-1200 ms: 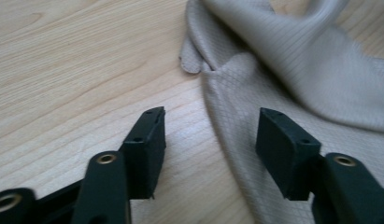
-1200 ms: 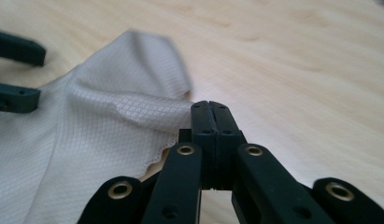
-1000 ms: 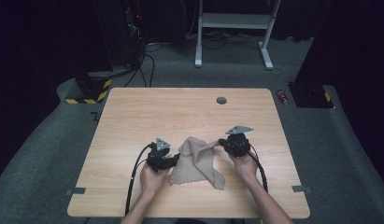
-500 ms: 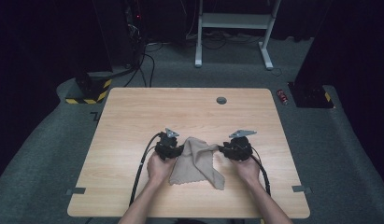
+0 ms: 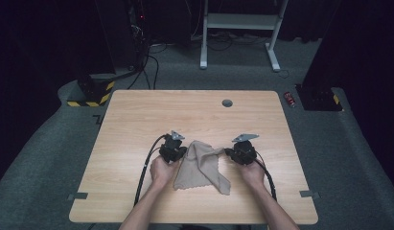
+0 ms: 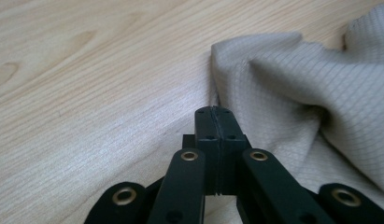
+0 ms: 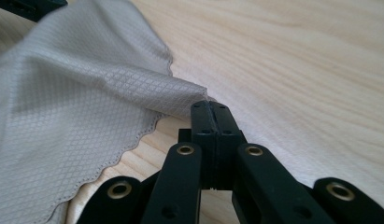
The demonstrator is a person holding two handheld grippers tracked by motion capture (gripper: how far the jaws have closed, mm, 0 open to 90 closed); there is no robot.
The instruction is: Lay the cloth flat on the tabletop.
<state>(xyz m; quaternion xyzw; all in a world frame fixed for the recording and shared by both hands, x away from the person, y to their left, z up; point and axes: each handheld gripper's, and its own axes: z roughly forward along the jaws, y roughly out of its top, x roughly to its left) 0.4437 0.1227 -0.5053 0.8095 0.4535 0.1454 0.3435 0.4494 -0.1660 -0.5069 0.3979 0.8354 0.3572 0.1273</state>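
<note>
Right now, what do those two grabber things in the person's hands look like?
Both are black. The left gripper and right gripper each carry a grey three-cornered plate on top and trail a black cable. Close up, the flat black jaws hang on linked bars with brass-coloured rivets. The forearms are bare, no sleeves.

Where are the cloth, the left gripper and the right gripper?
cloth (image 5: 202, 165), high view, middle of the fabric.
left gripper (image 6: 213, 111), left gripper view, tips of the shut jaws.
right gripper (image 7: 209, 106), right gripper view, jaw tips pinching a cloth corner.

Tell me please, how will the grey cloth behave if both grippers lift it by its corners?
The cloth will probably sag limply between the grippers: it already lies in soft folds on the table. It looks thin and light, so the right gripper, shut on one corner, should hold it easily. Its fine woven texture probably resists slipping from the left gripper.
</note>
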